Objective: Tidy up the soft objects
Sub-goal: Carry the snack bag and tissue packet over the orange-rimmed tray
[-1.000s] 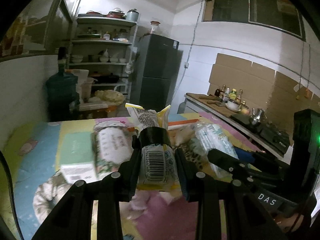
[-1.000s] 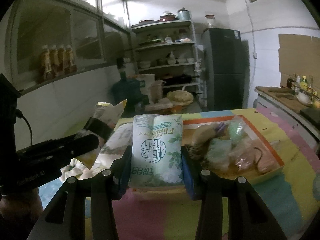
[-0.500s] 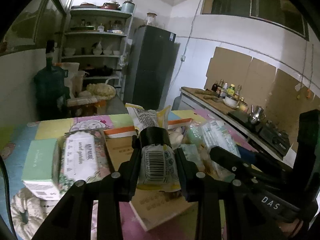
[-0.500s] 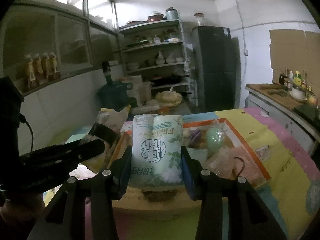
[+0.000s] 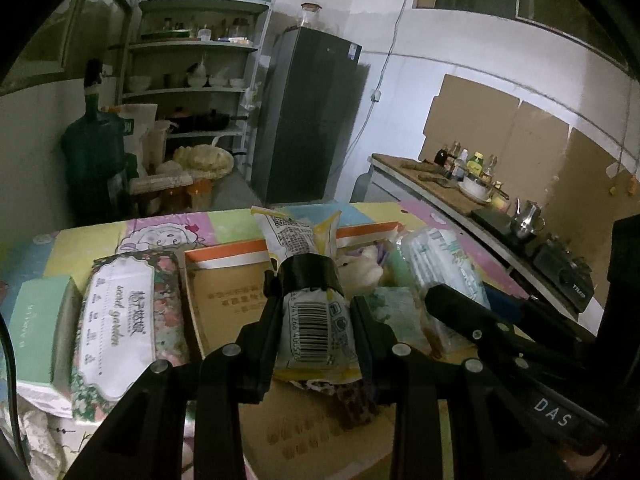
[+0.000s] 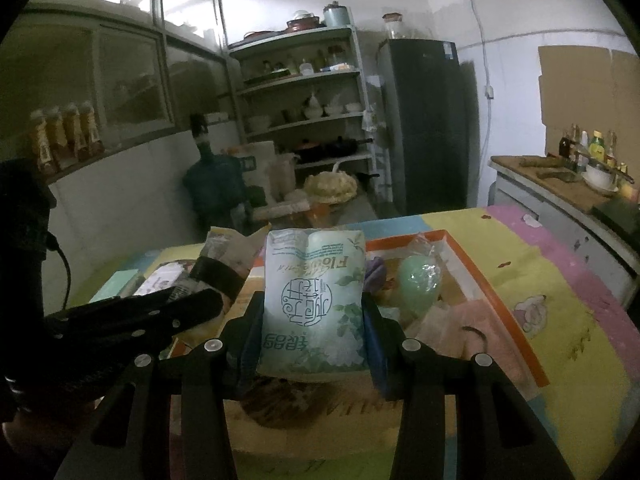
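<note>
Above the orange-rimmed box [image 6: 496, 280], the right claw [image 6: 314, 332] grips a pale green tissue pack [image 6: 314, 300] upright, its "Floral" print upside down. The left claw [image 5: 316, 320] clamps a yellow barcoded snack bag [image 5: 312, 300], long axis pointing away.

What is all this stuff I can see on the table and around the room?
Yellow snack packet: one, yellow and white with a barcode, clamped in the left gripper.
Tissue pack: one, pale green and white, clamped in the right gripper.
Cardboard box: one, orange-rimmed, on the table, holding soft items.
Green ball: one, wrapped in plastic, inside the box.
Floral tissue pack: one, left of the box.
Mint box: one, at the far left.
Fridge: one, dark, by the back wall.
Water jug: one, dark green, on the floor.
Shelf unit: one, pale, holding dishes.
Left gripper: black, shut.
Right gripper: black, shut.
</note>
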